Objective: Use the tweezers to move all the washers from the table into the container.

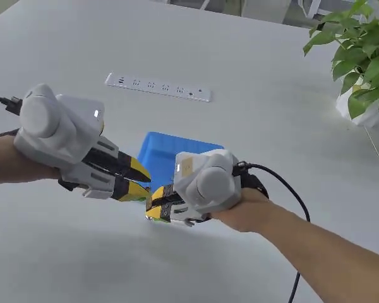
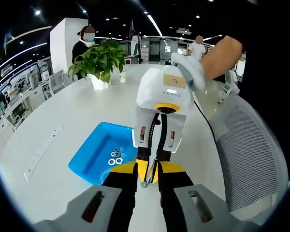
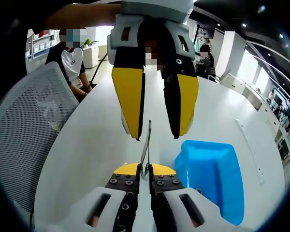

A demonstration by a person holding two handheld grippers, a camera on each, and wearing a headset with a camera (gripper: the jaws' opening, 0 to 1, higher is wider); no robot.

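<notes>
1. Washers (image 2: 116, 157): a small cluster of them sits on the floor of the blue container (image 2: 96, 150), ahead of the left gripper (image 2: 149, 170) and off to the left of its jaws in its own view.
2. Over to the right gripper (image 3: 145, 170): its jaws are squeezed together on the tweezers (image 3: 146, 142). It pinches them low down, and the thin metal legs rise straight up from between its yellow pads (image 3: 129, 169).
3. The left gripper meets it nose to nose. In the right gripper view its two yellow jaws stand well apart, one on either side of the tweezers' free end, and as far as I can see neither jaw touches the metal.
4. The container lies just beside the right gripper, to the right of its jaws in its own view. From the head view it sits just behind the spot where the two sets of tips meet.
5. Is there a washer in the tweezers' tips? They are too thin and small here, so I cannot tell.
6. Out past the container from both grippers, a white power strip (image 1: 158, 86) lies flat on the pale table (image 1: 252, 57).
7. A potted plant (image 1: 360, 57) stands far off to the right gripper's side, at the table's edge.
8. In the left gripper view a mesh chair (image 2: 253, 159) shows behind the right gripper.
</notes>
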